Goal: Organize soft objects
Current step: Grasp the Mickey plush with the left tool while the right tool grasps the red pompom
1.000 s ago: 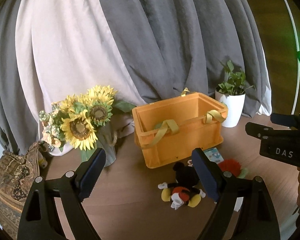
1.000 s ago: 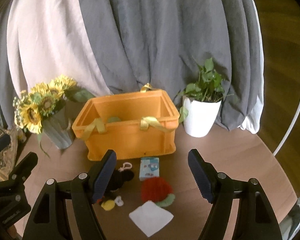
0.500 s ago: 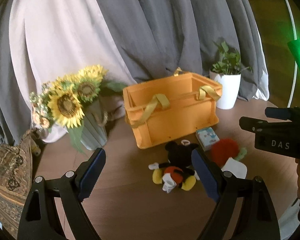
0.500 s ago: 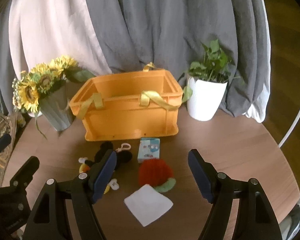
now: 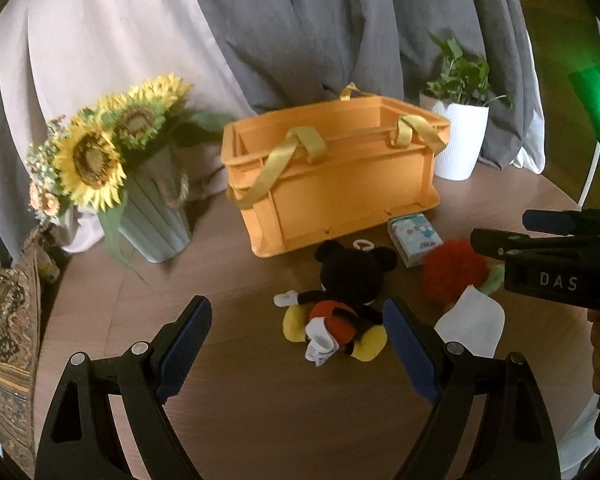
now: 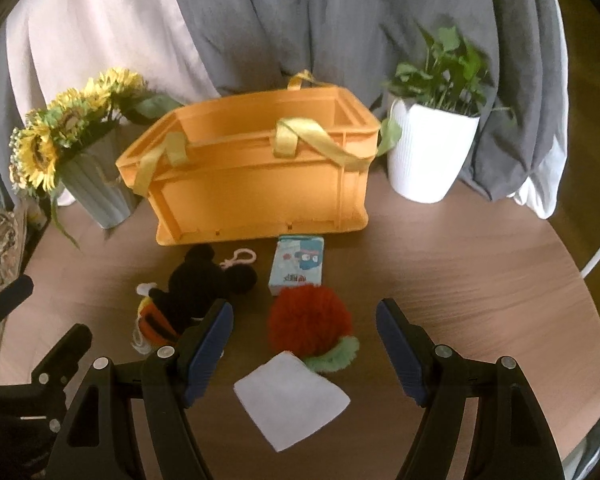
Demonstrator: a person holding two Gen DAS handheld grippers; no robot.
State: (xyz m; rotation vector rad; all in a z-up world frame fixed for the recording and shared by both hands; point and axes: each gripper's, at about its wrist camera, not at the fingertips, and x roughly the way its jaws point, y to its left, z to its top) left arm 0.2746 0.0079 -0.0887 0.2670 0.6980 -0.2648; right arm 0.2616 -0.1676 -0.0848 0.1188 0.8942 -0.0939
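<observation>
A Mickey Mouse plush [image 5: 340, 300] [image 6: 196, 296] lies on the round wooden table in front of an orange crate [image 5: 332, 184] [image 6: 256, 184] with yellow straps. A red fluffy toy with green trim [image 5: 454, 272] [image 6: 310, 326], a white folded cloth [image 5: 470, 326] [image 6: 290, 398] and a small tissue pack [image 5: 414, 240] [image 6: 298, 270] lie beside it. My left gripper [image 5: 298, 344] is open, low over the table just short of the plush. My right gripper [image 6: 304, 346] is open, its jaws either side of the red toy and cloth.
A vase of sunflowers [image 5: 100, 160] [image 6: 60, 140] stands left of the crate. A white potted plant [image 5: 460, 136] [image 6: 434, 152] stands to its right. Grey and white curtains hang behind. A patterned fabric bag [image 5: 4, 320] sits at the left table edge.
Both grippers have moved forward and down toward the toys. The plush, red toy and cloth now sit closer and larger in both views. Nothing was grasped.
</observation>
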